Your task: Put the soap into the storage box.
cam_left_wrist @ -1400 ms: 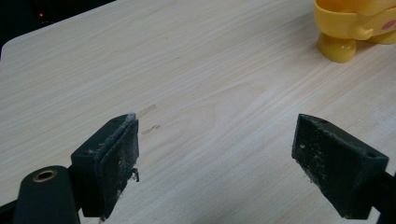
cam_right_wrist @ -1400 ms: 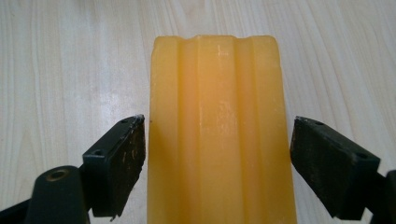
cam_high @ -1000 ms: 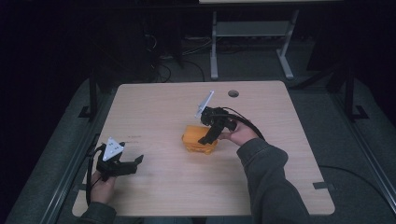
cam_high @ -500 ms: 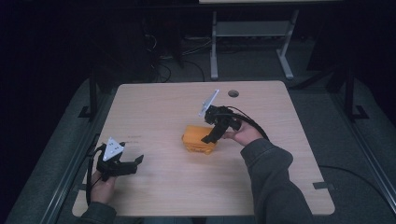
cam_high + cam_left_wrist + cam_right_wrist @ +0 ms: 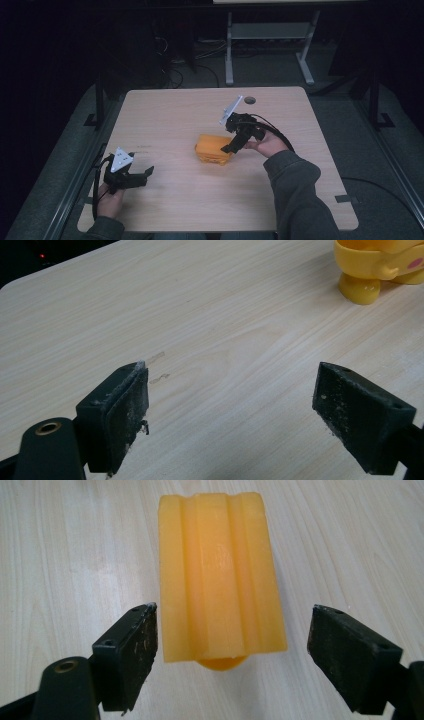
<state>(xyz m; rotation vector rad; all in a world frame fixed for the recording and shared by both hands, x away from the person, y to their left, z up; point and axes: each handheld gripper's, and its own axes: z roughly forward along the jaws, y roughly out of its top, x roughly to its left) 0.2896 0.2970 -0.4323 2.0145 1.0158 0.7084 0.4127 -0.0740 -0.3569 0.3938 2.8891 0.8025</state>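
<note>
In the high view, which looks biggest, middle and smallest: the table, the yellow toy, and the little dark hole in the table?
1. The table, biggest by far.
2. The yellow toy, middle.
3. The little dark hole, smallest, though it lies farther from the camera.

A pale wooden desk (image 5: 170, 115) with rounded corners has a small round hole (image 5: 250, 100) near its far edge. An orange plastic toy (image 5: 212, 148) lies near its middle.

In the left gripper view the yellow toy (image 5: 376, 271) is cut off by the top and right edges, leaving one foot and a pink spot. In the high view the right gripper (image 5: 231, 146) covers the toy's near end, so contact cannot be told.
</note>
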